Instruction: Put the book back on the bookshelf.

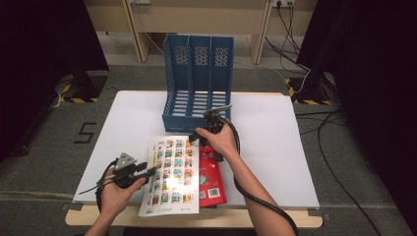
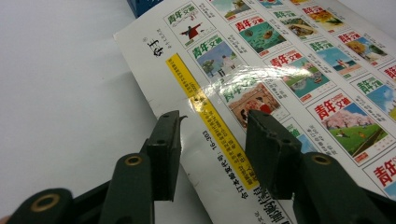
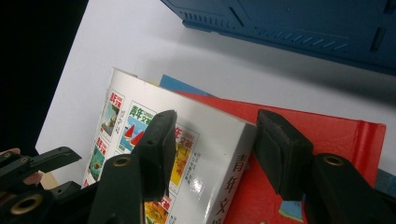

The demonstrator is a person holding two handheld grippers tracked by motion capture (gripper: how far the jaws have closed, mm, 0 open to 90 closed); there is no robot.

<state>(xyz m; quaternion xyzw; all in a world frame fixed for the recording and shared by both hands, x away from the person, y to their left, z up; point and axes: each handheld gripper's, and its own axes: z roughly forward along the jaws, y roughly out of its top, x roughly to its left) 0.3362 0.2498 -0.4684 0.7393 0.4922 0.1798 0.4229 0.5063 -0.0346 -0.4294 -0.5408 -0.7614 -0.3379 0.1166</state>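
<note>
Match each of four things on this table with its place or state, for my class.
Things:
1. white magazine
2. red book
3. blue file rack
4. left hand-held gripper

Places or states:
A. stands upright at the far side of the table
B. lies partly under the magazine
C. open, jaws astride the magazine's edge
D. lies on top, printed with small cover pictures

Pairs: 1-D, 2-B, 3-A, 4-C

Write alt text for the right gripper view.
The right gripper holds its two black jaws open around the top corner of a thick white book printed with small colourful covers. The book lies on a red book on the white table, with a blue file rack beyond.
</note>
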